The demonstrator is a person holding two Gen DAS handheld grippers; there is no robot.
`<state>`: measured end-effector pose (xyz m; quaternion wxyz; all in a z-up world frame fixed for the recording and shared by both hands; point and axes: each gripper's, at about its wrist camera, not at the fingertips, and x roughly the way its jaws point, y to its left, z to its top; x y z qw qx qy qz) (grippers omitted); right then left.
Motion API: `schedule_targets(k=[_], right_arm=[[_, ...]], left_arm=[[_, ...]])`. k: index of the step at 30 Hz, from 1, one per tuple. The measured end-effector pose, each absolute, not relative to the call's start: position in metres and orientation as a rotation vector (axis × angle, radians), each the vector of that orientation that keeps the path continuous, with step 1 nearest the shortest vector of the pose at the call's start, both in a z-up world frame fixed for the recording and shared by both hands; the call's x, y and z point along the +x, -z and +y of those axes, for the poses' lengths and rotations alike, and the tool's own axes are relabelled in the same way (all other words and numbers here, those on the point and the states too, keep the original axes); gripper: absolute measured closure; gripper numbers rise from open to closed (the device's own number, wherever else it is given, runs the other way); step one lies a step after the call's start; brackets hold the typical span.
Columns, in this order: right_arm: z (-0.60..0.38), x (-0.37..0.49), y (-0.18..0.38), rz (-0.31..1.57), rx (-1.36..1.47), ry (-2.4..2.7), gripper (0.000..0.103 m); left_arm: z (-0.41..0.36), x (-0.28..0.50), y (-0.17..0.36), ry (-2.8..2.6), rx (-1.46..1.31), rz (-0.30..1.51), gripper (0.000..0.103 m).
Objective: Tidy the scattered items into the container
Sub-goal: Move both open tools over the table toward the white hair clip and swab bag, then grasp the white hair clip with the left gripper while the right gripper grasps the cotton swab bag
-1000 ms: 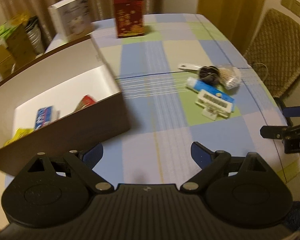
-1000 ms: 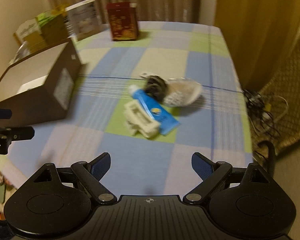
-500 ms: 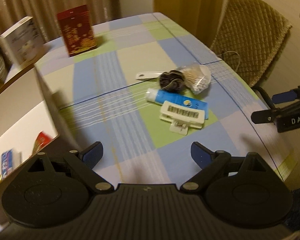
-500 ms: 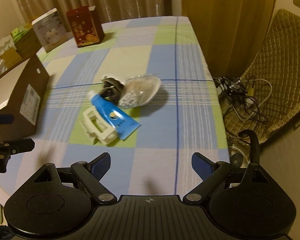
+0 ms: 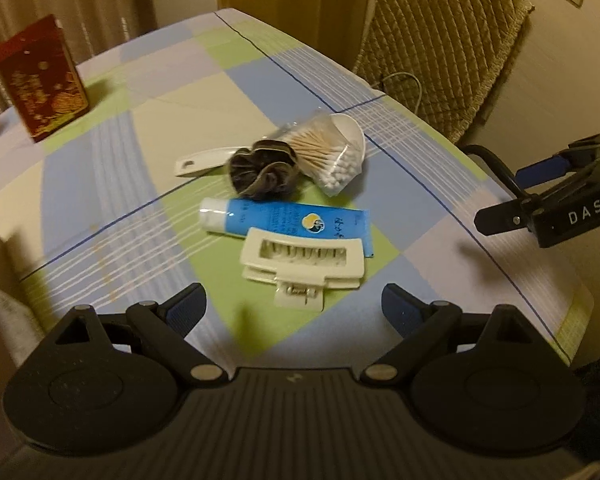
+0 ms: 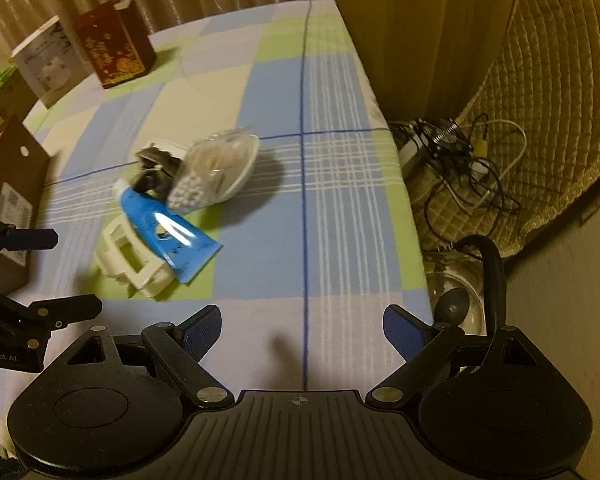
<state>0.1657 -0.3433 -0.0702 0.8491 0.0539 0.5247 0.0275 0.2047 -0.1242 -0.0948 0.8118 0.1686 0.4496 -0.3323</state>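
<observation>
Both grippers hanging over the checked tablecloth (image 5: 148,152), jaws apart, nothing in them.

Left gripper (image 5: 294,304) is hovering just short of the cream hair clip (image 5: 302,260), which is touching the blue tube (image 5: 288,220); behind sit a dark scrunchie (image 5: 264,170), a bag of cotton swabs (image 5: 328,152) and a white scoop (image 5: 198,162). Only the right wrist view is showing the cardboard box (image 6: 14,184) at far left, plus floor cables by the wicker chair (image 6: 556,92). Right gripper (image 6: 302,330) is pointing off to the pile's right, near the table edge.
</observation>
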Motion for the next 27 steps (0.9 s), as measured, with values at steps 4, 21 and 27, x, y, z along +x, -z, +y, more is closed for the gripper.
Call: schedule_targets(k=[4,21,27], right_arm=[[-0.351,0.173,0.078,1.127,0.126,-0.03,0.01],[-0.359,0.192,0.086,1.145,0.149,-0.017,0.01],[-0.352,0.2,0.079,1.097,0.141,-0.073,0.01]], left_arm=[[-0.133,0.215,0.105,0.741,0.354,0.971,0.01],[-0.158,0.239,0.133,0.79,0.417,0.95,0.018],[-0.147,0.235,0.129,0.755,0.424,0.929,0.018]])
